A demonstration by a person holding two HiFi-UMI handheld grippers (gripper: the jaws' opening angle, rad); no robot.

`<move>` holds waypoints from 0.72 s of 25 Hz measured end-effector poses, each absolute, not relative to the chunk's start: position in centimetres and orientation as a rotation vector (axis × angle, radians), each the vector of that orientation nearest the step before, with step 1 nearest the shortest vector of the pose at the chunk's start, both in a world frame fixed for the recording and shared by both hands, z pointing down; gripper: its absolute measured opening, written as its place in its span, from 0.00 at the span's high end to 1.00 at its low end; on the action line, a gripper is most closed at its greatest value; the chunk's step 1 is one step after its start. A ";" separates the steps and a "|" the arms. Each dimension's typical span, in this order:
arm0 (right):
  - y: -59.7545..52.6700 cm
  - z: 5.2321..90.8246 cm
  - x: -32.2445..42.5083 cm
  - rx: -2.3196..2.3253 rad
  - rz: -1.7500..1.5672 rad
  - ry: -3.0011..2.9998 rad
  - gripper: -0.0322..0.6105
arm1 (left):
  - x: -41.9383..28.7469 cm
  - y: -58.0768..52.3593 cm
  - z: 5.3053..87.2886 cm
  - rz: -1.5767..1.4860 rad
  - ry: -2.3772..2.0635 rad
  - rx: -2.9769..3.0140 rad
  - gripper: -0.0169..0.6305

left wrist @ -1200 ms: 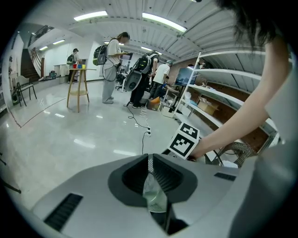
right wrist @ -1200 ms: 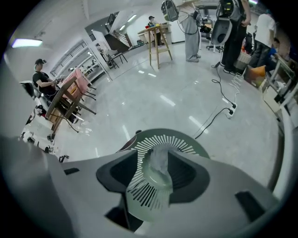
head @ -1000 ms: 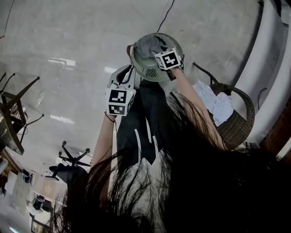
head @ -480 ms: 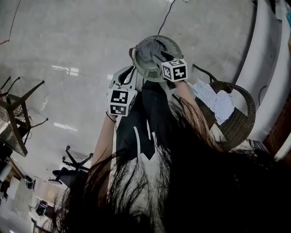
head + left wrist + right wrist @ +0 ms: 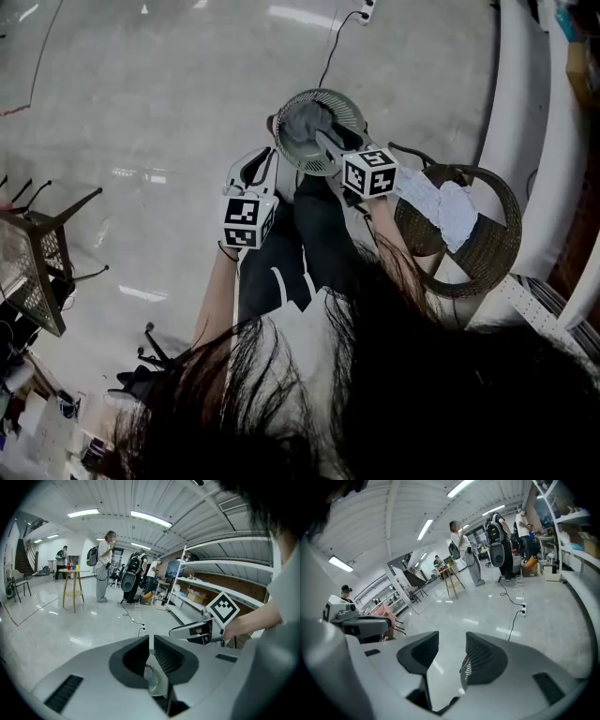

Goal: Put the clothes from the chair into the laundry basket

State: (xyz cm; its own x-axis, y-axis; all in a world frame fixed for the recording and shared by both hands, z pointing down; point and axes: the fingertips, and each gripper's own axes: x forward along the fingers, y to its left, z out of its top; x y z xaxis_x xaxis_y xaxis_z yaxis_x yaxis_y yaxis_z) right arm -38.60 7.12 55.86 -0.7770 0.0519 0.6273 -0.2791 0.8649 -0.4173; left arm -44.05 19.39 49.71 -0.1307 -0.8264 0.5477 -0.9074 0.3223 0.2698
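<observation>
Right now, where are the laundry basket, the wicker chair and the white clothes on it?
laundry basket point(image 5: 345, 105): head view, on its slatted wall.
wicker chair point(image 5: 473, 270): head view, on its woven side.
white clothes point(image 5: 442, 208): head view, on the middle of the pile.

head: steeply down over basket point(image 5: 345, 105) | gripper views: level, roomward | shared: floor point(image 5: 47, 630)
</observation>
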 end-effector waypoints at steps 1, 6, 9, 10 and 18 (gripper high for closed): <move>7.4 54.6 -38.5 0.172 0.668 -2.398 0.65 | -44.0 19.8 49.0 0.164 -1.980 1.533 0.91; 9.1 49.1 -37.9 0.219 0.696 -2.485 0.65 | -43.3 22.2 46.1 0.163 -1.993 1.572 0.91; 9.9 46.2 -37.2 0.265 0.731 -2.535 0.66 | -42.9 23.5 44.8 0.171 -1.992 1.596 0.91; 9.9 45.3 -36.9 0.282 0.744 -2.550 0.67 | -42.8 23.7 44.3 0.173 -1.992 1.607 0.91; 10.2 40.5 -32.8 0.398 0.791 -2.607 0.72 | -41.0 24.4 40.5 0.163 -1.979 1.699 0.91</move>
